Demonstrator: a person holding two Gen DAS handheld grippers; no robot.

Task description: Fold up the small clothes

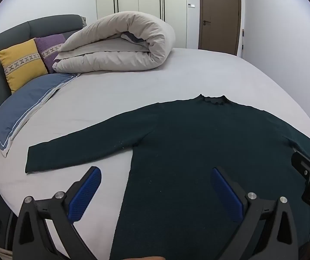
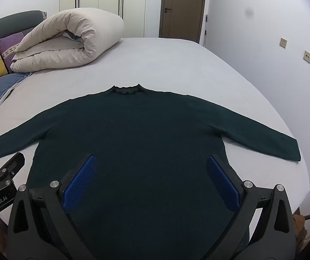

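- The dark green sweater (image 2: 133, 134) lies flat on the bed (image 2: 176, 65), front side down or up cannot be told, with the collar (image 2: 126, 90) away from the person and both sleeves spread out to the sides.
- The left gripper (image 1: 156, 184) and the right gripper (image 2: 150, 173) both hang above the lower body of the sweater with jaws wide apart and nothing between the pads.
- Risk: the knit is thick and soft, so a pinch may catch only the top layer and the fold would come out crooked.
- Risk: the right sleeve (image 2: 263, 134) ends near the bed edge; a careless pull could drag it over.
- Risk: the two grippers are close, so they may bump each other when they cross for a sleeve fold.
- The rolled duvet (image 2: 68, 41) is well apart and should not disturb.
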